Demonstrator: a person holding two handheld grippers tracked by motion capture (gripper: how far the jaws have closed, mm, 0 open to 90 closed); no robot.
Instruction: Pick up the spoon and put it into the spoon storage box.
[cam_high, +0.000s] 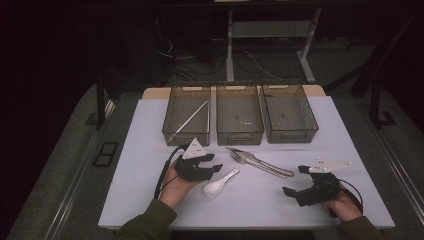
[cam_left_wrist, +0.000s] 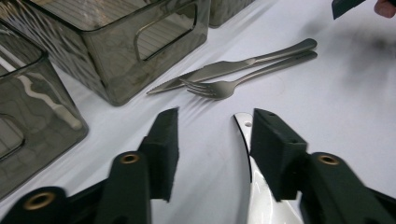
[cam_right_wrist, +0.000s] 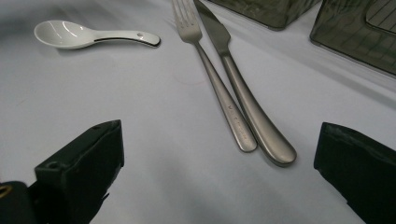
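A white ceramic spoon (cam_high: 220, 184) lies on the white table, bowl toward me. My left gripper (cam_high: 214, 162) is low over its handle end. In the left gripper view the jaws (cam_left_wrist: 215, 116) stand apart, and the spoon (cam_left_wrist: 259, 196) runs along the inner face of the right-hand pad; the other pad is clear of it. A steel fork (cam_high: 250, 162) and knife (cam_high: 267, 164) lie side by side just beyond. My right gripper (cam_high: 295, 180) rests open at the front right, its jaws (cam_right_wrist: 222, 135) wide apart with the fork (cam_right_wrist: 210, 70) and knife (cam_right_wrist: 245, 100) handles in front of them.
Three smoky clear bins stand in a row at the back: left (cam_high: 186, 137), middle (cam_high: 240, 136), right (cam_high: 292, 134). The left one holds a thin white stick (cam_high: 192, 119). The table's front edge (cam_high: 240, 226) is close to both hands.
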